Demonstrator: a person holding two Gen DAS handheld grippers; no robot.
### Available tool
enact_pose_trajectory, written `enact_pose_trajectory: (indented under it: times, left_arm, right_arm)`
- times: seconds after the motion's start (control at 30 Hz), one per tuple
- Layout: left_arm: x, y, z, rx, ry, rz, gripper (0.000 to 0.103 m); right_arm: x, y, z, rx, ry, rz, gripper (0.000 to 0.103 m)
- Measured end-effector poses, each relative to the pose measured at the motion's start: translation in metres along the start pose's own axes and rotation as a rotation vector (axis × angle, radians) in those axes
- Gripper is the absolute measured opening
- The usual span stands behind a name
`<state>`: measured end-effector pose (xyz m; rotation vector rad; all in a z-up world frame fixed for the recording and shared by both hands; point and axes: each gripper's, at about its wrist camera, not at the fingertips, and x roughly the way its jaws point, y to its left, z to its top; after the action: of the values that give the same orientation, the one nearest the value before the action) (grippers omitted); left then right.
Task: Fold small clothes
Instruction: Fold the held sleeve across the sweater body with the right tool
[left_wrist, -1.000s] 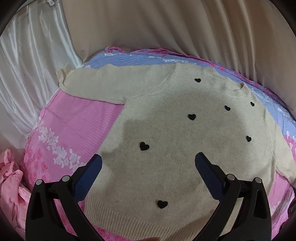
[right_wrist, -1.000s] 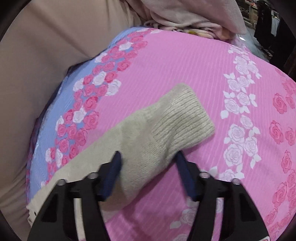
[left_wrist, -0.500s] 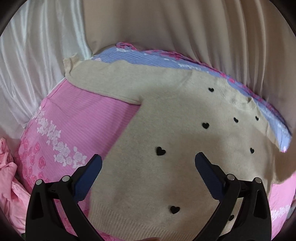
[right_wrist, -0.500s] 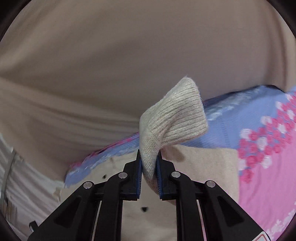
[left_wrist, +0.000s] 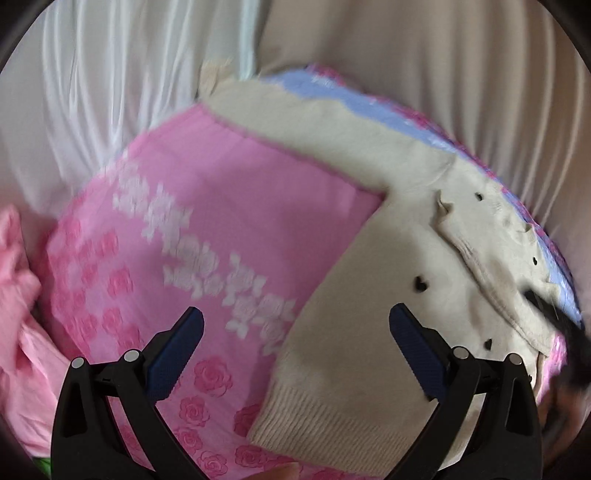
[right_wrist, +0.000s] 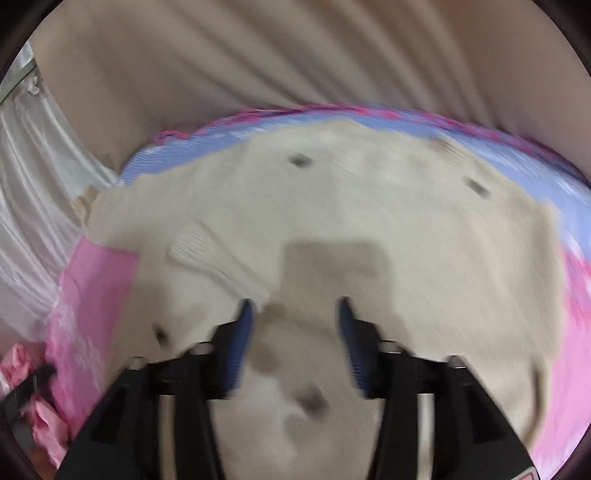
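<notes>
Sweater sleeve (right_wrist: 218, 258) lies folded across the beige sweater (right_wrist: 406, 258) just ahead-left of the right claw (right_wrist: 293, 314), jaws just opened, nothing between; left claw (left_wrist: 295, 321) gapes empty.

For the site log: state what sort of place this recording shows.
Probably a bedroom, or a bed set up for folding. A cream sweater lies on a pink rose-print bedsheet, pale draped curtains hang close behind it, and more pink clothing is heaped at the side.

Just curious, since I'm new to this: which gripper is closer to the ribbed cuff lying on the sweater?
The right. The right gripper hovers open just beside the cuff, its jaws having just opened off it. The left gripper hangs over the sweater's side edge, farther away.
</notes>
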<state>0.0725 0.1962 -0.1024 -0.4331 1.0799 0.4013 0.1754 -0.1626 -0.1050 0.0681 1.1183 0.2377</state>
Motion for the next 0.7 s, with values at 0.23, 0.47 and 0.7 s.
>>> enact_pose_trajectory:
  times: [0.23,0.47,0.7]
  left_arm:
    - [0.035,0.003,-0.041,0.094,0.106,0.026,0.098]
    - [0.058,0.001,-0.077,0.14,0.208,0.008,0.094]
    - [0.036,-0.009,-0.083,0.196,0.218,-0.098,0.015]
  right_arm:
    - [-0.069,-0.117,-0.167,0.263,0.196,-0.24,0.063]
    - [-0.054,-0.106,-0.215,0.318,0.241,-0.123,0.076]
    - [-0.061,-0.095,-0.194,0.198,0.23,-0.129,0.008]
